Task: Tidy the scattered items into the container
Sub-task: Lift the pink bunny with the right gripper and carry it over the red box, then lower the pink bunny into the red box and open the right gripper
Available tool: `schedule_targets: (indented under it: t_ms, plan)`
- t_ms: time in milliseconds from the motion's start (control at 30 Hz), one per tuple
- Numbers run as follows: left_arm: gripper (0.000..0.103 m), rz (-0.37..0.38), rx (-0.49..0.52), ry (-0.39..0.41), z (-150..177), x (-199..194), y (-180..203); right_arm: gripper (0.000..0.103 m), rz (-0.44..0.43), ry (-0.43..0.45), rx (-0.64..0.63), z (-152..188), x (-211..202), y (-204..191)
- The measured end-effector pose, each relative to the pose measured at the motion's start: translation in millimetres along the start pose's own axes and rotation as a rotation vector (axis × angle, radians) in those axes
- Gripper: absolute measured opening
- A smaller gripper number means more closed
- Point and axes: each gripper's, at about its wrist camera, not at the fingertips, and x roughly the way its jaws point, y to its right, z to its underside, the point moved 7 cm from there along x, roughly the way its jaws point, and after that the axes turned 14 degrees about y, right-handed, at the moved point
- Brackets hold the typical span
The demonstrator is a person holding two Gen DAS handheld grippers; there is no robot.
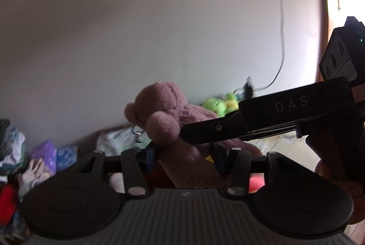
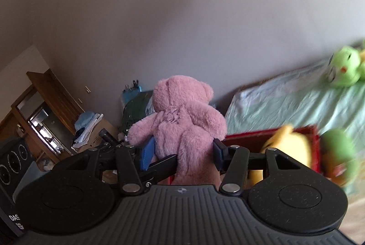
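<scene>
A large pink teddy bear (image 2: 182, 117) is held up in the air between both grippers. My right gripper (image 2: 183, 152) is shut on its lower body, blue pads (image 2: 147, 153) pressing each side. My left gripper (image 1: 184, 157) is shut on the same bear (image 1: 159, 112) from the other side; the right gripper's black body crosses in front. Below and right is a red container (image 2: 316, 144) holding a yellow plush (image 2: 287, 144), with a green plush (image 2: 337, 149) at its rim. Another green plush (image 2: 344, 67) lies on the bed; it also shows in the left wrist view (image 1: 216, 105).
A bed with a pale green sheet (image 2: 285, 99) runs along the wall at right. A wooden cabinet (image 2: 45, 112) and piled clutter (image 2: 134, 108) stand at left. Folded clothes and fabric (image 1: 43, 158) lie heaped in the left wrist view. A white cable (image 1: 282, 39) hangs down the wall.
</scene>
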Motion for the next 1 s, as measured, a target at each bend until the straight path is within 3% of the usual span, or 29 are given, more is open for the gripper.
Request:
schedule_targets:
  t_ms: [333, 500, 767, 1000]
  plan:
    - [0.051, 0.036, -0.047, -0.181, 77, 17, -46, 0.054, 0.190, -0.120, 0.050, 62, 46, 15]
    - [0.044, -0.014, -0.003, -0.257, 113, 21, -56, 0.052, 0.245, -0.220, 0.076, 82, 50, 23]
    - [0.045, 0.011, 0.032, -0.243, 106, 6, -60, 0.052, 0.264, -0.140, 0.029, 56, 22, 26]
    - [0.046, 0.032, -0.038, -0.112, 54, -6, -73, 0.052, 0.312, -0.022, 0.020, 28, 13, 34]
